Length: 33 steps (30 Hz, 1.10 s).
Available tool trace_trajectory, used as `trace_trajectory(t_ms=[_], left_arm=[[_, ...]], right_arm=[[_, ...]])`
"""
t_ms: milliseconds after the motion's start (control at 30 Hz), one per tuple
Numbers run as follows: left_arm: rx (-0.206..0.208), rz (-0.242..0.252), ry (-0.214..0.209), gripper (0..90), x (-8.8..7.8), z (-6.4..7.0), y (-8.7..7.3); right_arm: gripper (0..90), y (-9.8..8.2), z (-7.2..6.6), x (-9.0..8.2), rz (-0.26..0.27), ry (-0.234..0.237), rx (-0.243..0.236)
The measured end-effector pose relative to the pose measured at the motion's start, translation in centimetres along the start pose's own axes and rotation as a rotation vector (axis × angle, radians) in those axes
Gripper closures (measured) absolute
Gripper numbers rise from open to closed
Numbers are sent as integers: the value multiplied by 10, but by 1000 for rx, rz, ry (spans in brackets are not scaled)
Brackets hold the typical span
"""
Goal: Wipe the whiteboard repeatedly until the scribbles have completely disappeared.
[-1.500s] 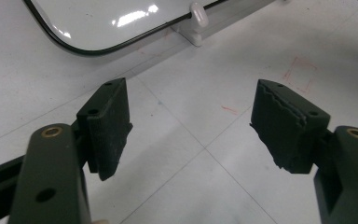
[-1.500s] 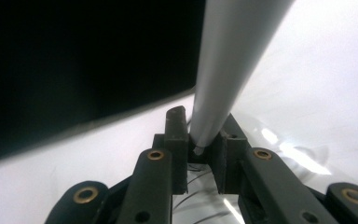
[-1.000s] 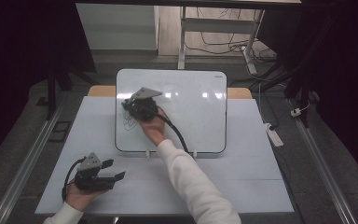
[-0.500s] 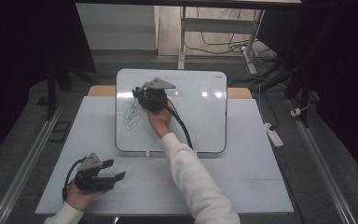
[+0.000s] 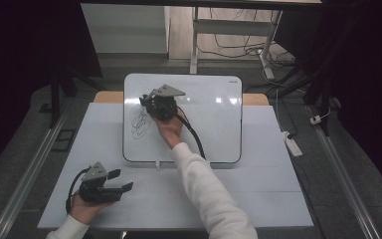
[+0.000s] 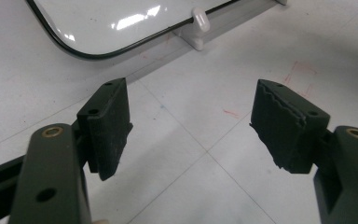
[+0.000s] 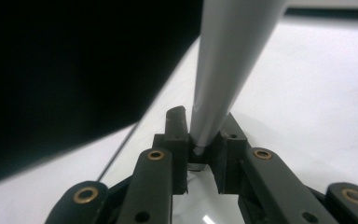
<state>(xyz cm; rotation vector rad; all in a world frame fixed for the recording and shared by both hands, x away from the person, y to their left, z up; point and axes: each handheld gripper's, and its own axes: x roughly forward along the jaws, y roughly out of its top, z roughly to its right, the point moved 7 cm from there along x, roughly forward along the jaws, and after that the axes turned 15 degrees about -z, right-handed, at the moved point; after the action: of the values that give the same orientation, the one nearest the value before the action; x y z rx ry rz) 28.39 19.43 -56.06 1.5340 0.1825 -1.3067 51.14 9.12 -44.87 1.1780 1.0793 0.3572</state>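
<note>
So my right gripper (image 5: 151, 102) is clamped on a grey marker (image 7: 223, 70) up over the whiteboard (image 5: 214, 124), just above the black scribble (image 5: 140, 124) on its left side; the marker looks light, stiff and smooth, so I'd guess it can twist or slip if pinched near the end; mid-barrel is the better spot; left gripper (image 6: 191, 126) rests with its jaws wide apart and empty on the white surface (image 5: 258, 194), near the whiteboard's bottom edge.

Whiteboard (image 5: 214, 119) glossy – marker (image 7: 228, 60) smooth, likely plastic.
</note>
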Motion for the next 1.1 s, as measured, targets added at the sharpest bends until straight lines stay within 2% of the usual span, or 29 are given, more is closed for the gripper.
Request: trace_trajectory(t_ms=[67, 133, 167, 233, 300, 333, 433, 467, 533, 600, 633, 667, 700, 767, 800, 833, 933, 967, 1067, 1100], left_arm=[[2, -1, 0, 287, 0, 0, 0], [2, 0, 2, 287, 0, 1, 0], [4, 0, 4, 287, -1, 1, 0], [2, 0, 5, 287, -1, 1, 0], [3, -1, 3, 287, 0, 1, 0], [4, -3, 2, 287, 0, 1, 0], [3, -4, 2, 286, 1, 1, 1], [3, -3, 3, 286, 0, 2, 1], [3, -1, 4, 286, 0, 2, 0], [2, 0, 2, 286, 0, 2, 0], [3, -1, 2, 286, 0, 2, 1], [3, -3, 1, 286, 1, 2, 1], [4, -6, 1, 286, 1, 1, 1], [4, -4, 1, 286, 1, 1, 1], [2, -1, 2, 286, 0, 1, 1], [1, 0, 2, 286, 0, 1, 0], [1, 0, 2, 286, 0, 1, 0], [2, 0, 1, 286, 0, 2, 1], [7, -5, 0, 286, 1, 2, 1], [6, -5, 1, 286, 1, 2, 1]], right_arm=[[784, -10, -15, 7, -55, 61, -55], [784, -14, -21, 7, -78, 51, -102], [784, -13, -18, 4, -68, 31, -92], [784, -8, -4, -4, -32, -23, -30], [784, -7, 1, -8, -16, -25, 4], [784, -9, -4, -6, -27, -15, -9], [784, -24, -31, 8, -94, 47, -104], [784, -26, -34, 9, -93, 51, -115], [784, -24, -27, 6, -73, 58, -76], [784, -19, -16, 1, -33, 27, -12], [784, -18, -16, 2, -22, 33, 2], [785, -19, -20, 4, -25, 34, -1], [785, -21, -27, 9, -43, 59, -16], [785, -29, -45, 18, -87, 93, -78], [785, -30, -49, 20, -92, 85, -108], [784, -29, -48, 20, -96, 84, -116], [784, -21, -33, 13, -41, 41, -39], [785, -20, -34, 14, -40, 45, -34], [785, -29, -55, 24, -96, 93, -113], [785, -31, -59, 26, -100, 88, -140]])
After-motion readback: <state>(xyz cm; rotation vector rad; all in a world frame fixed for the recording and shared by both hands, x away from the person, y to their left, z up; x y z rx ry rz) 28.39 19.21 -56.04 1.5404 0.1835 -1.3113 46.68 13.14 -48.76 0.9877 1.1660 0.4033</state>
